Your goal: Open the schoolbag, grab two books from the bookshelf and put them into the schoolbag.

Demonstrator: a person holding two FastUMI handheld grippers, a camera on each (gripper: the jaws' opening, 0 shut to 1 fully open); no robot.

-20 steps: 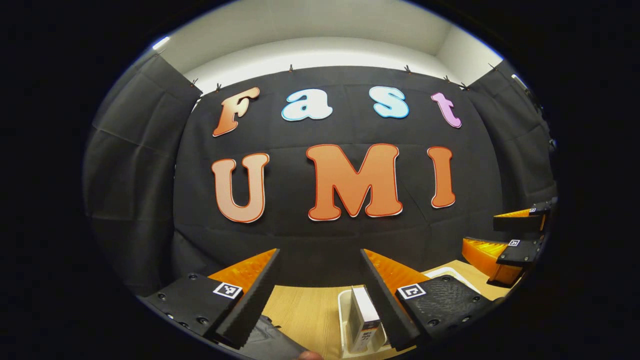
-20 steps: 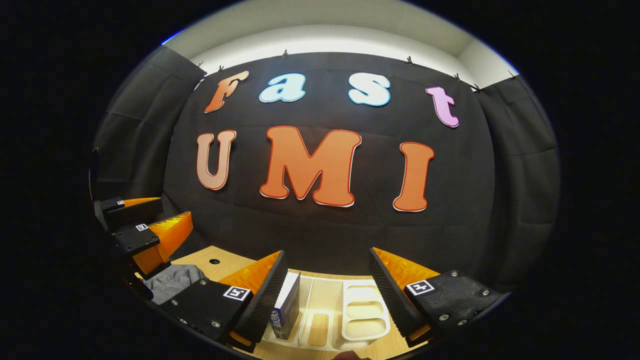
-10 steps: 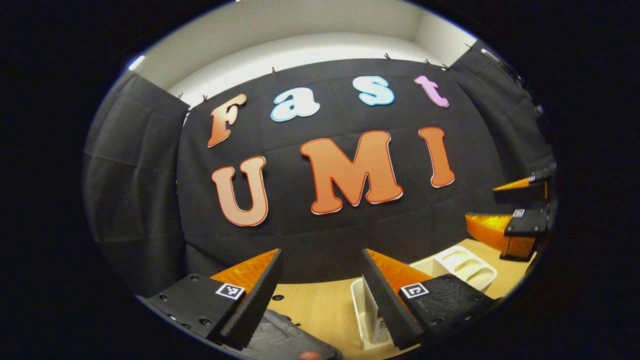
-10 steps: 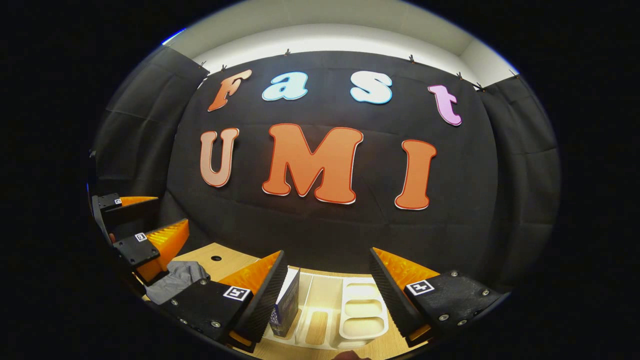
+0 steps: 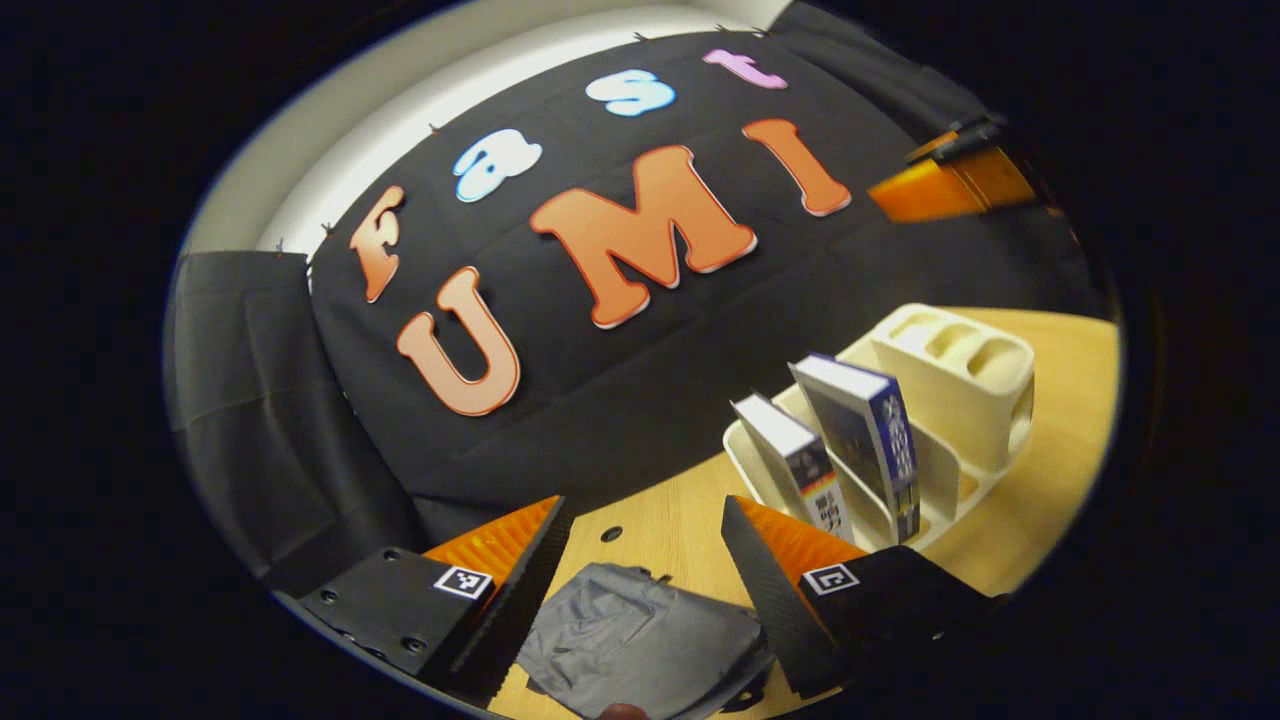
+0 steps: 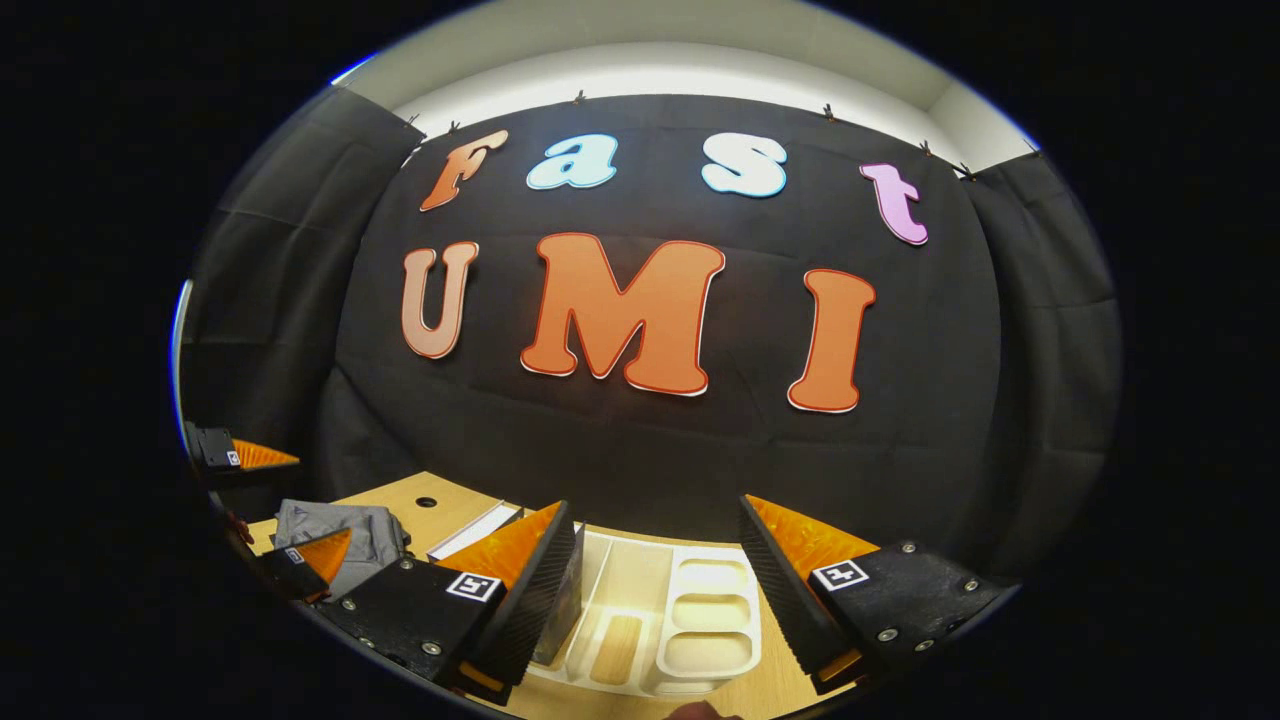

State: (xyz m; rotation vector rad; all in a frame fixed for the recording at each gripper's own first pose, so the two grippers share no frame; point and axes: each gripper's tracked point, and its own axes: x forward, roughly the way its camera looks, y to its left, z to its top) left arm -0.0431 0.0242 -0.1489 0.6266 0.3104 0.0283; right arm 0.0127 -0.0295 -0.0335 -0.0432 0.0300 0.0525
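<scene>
Two books stand upright in the cream plastic desk bookshelf (image 5: 965, 400) at 4 o'clock in the left gripper view: a white-covered book (image 5: 795, 465) in the nearer slot and a blue-spined book (image 5: 865, 440) in the slot just behind it. The bookshelf rests on the light wooden table (image 5: 1040, 520). The left claw (image 5: 640, 565) is spread wide, pinching nothing. The grey fabric schoolbag (image 5: 640, 640) lies flat on the table at 6 o'clock, between the claw's fingers and below them. The right claw (image 5: 950, 180) appears at 2 o'clock; its state cannot be told here.

Right gripper view: the right claw (image 6: 655, 570) is spread wide, pinching nothing. The bookshelf (image 6: 690, 625) sits at 6 o'clock between its fingers. The schoolbag (image 6: 345, 535) lies at 8 o'clock on the table (image 6: 440, 505), with the left claw (image 6: 270, 520) near it.
</scene>
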